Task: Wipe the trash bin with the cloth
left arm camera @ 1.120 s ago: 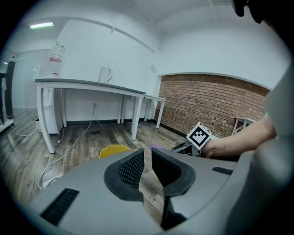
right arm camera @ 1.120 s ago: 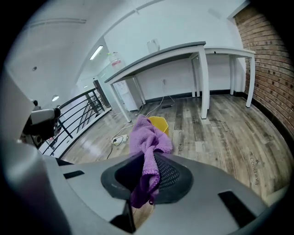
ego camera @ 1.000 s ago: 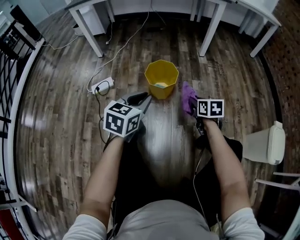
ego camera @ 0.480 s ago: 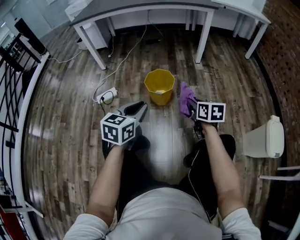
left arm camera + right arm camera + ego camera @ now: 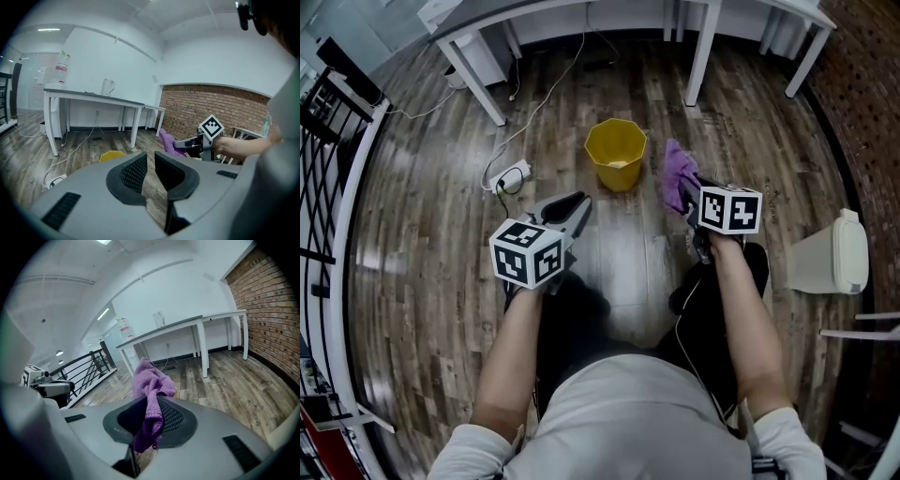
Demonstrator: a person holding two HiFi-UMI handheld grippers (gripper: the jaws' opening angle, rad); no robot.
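Head view is showing the right gripper (image 5: 686, 194) clamping a purple terry cloth (image 5: 676, 173) that is bunching beyond its fingertips. The left gripper (image 5: 575, 206) is keeping a narrow, empty gap. A yellow plastic trash bin (image 5: 616, 153) is standing ahead, between both fingertip pairs.

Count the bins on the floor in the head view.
2. The yellow bin stands open on the floor straight ahead, near the top centre. The white lidded bin is at the right edge. More may lie out of frame.
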